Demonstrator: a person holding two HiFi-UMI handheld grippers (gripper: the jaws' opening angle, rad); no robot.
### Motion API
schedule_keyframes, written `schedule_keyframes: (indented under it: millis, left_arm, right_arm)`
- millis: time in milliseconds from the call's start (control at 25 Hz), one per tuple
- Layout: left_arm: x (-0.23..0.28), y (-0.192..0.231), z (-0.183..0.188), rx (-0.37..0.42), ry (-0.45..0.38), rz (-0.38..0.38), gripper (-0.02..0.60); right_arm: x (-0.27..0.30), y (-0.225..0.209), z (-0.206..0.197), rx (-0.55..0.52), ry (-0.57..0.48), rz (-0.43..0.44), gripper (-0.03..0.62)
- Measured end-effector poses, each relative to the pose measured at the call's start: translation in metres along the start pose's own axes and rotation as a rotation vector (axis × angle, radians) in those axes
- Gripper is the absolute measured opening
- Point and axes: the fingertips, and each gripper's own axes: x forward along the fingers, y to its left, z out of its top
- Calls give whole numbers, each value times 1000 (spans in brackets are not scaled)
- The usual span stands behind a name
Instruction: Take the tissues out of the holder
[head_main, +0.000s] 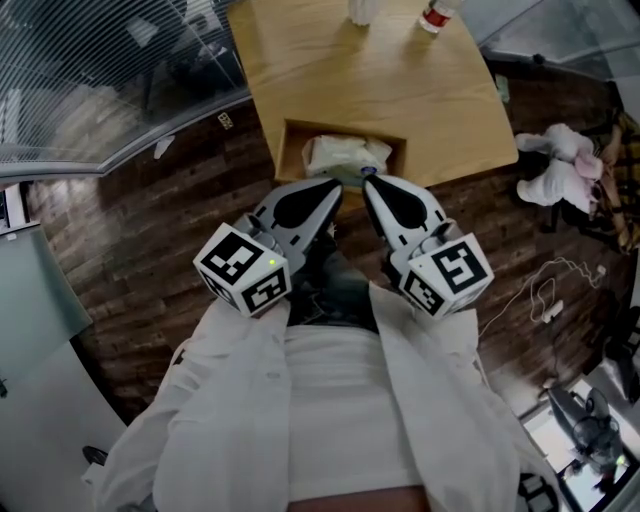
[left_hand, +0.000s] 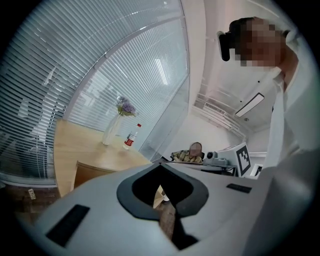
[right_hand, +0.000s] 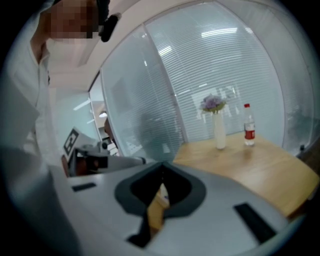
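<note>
In the head view a wooden holder (head_main: 290, 150) is set at the near edge of a light wooden table (head_main: 400, 80), and a white pack of tissues (head_main: 345, 157) lies inside it. My left gripper (head_main: 335, 186) and right gripper (head_main: 368, 184) hang side by side just in front of the holder, tips close to its near wall. Both are shut with nothing in them. The left gripper view shows the left gripper (left_hand: 161, 165) with its jaws pressed together over the holder's side (left_hand: 92, 173). In the right gripper view the right gripper (right_hand: 162, 166) is likewise shut.
At the table's far end stand a vase (head_main: 360, 10) with flowers (left_hand: 125, 106) and a red-labelled bottle (head_main: 436, 15). A curved glass wall with blinds (head_main: 90, 80) runs on the left. Pale cloth items (head_main: 555, 165) and a cable (head_main: 545, 295) lie on the dark floor at right. A seated person (left_hand: 192, 152) is behind.
</note>
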Motion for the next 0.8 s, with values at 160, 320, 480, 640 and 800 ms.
schedule_keyframes:
  millis: [160,320,480,640,800]
  left_arm:
    - [3,4,-6,-3,21,15,8]
    - [5,9,-14,-23,38,30,8]
    - [4,13,-19,-47,38,32,8]
    - [6,18,-18,-44,30,36,8]
    - [6,25,-15,-47,14,46,8]
  right_arm:
    - [2,-6,1,-9,10,-15,11]
    - [6,-12,3,-24,29,-22,11]
    - [14,-13,-5,-80,88,-14,12]
    - [21,-14,-12,-133,140,-11,12]
    - [30,-14,-21,-190,211,2,12]
